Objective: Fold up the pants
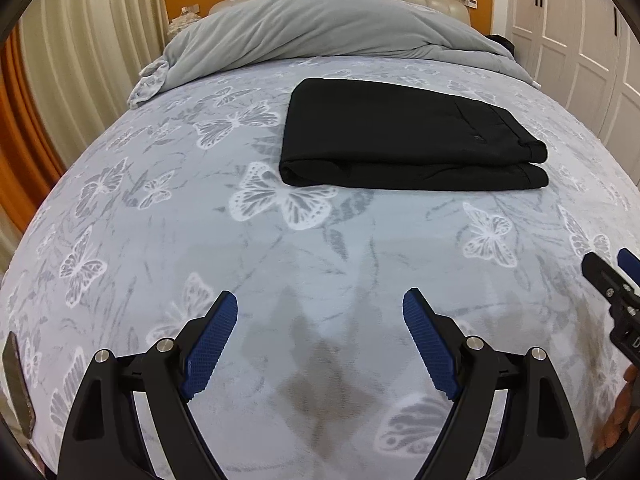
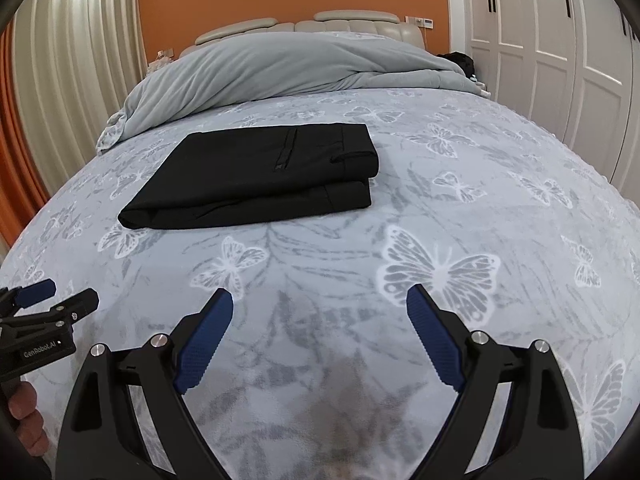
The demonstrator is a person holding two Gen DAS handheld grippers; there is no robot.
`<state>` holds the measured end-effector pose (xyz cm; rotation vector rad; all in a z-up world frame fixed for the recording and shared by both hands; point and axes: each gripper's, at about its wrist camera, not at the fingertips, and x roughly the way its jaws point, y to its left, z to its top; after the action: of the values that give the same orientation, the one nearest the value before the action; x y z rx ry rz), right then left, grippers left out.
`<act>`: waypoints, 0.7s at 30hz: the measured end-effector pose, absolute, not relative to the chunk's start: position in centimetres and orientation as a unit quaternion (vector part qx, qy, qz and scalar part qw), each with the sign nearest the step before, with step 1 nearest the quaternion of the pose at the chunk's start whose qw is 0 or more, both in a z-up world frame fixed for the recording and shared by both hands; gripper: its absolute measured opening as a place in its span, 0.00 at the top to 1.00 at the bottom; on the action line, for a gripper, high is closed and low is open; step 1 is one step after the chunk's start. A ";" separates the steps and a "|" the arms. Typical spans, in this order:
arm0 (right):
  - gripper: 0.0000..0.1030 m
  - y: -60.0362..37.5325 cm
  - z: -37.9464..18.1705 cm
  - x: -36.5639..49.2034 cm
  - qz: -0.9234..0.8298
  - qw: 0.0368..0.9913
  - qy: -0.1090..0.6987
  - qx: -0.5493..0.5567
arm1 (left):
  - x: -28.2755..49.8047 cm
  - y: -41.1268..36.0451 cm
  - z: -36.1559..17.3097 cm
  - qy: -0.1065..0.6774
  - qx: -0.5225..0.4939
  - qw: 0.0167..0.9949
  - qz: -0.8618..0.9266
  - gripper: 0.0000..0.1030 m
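Observation:
The black pants (image 1: pixel 408 136) lie folded into a flat rectangle on the butterfly-patterned bed cover, waistband end to the right. They also show in the right wrist view (image 2: pixel 260 176), left of centre. My left gripper (image 1: pixel 320 300) is open and empty, well short of the pants, over bare cover. My right gripper (image 2: pixel 320 296) is open and empty, also nearer than the pants and to their right. Each gripper shows at the edge of the other's view: the right one (image 1: pixel 608 268) and the left one (image 2: pixel 60 292).
A grey duvet (image 1: pixel 320 36) is bunched at the head of the bed against a beige headboard (image 2: pixel 320 24). Curtains (image 1: pixel 80 60) hang on the left, white wardrobe doors (image 2: pixel 560 60) stand on the right. A dark flat object (image 1: pixel 18 384) lies at the bed's left edge.

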<state>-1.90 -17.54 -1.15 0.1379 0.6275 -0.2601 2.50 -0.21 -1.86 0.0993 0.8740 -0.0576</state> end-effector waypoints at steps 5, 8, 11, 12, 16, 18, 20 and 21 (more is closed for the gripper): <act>0.16 -17.6 -1.1 -1.9 -0.126 0.941 0.308 0.068 | 2.5 -0.2 -2.0 0.422 0.053 0.905 -0.022 0.20; 0.16 -17.6 -1.1 -2.0 -0.126 0.940 0.309 0.068 | 2.3 -0.2 -2.1 0.420 0.055 0.906 -0.022 0.20; 0.16 -17.7 -1.1 -2.0 -0.125 0.940 0.309 0.068 | 2.3 -0.2 -2.1 0.419 0.057 0.906 -0.022 0.21; 0.16 -17.6 -1.1 -2.0 -0.126 0.940 0.310 0.067 | 2.3 -0.2 -2.1 0.419 0.057 0.906 -0.023 0.20; 0.16 -17.6 -1.1 -2.0 -0.126 0.940 0.309 0.067 | 2.3 -0.2 -2.1 0.417 0.060 0.907 -0.019 0.20; 0.16 -17.5 -1.1 -1.9 -0.126 0.940 0.309 0.067 | 2.1 -0.3 -1.9 0.408 0.061 0.911 -0.017 0.21; 0.16 -17.6 -1.1 -2.0 -0.126 0.940 0.310 0.068 | 1.8 -0.3 -1.6 0.398 0.058 0.915 -0.020 0.21; 0.16 -17.5 -1.1 -2.0 -0.126 0.940 0.309 0.068 | 1.7 -0.4 -1.5 0.394 0.059 0.917 -0.019 0.21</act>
<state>-1.97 -17.53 -1.09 0.1382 0.6317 -0.2578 1.68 -0.38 -1.53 0.1214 0.8116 -0.0400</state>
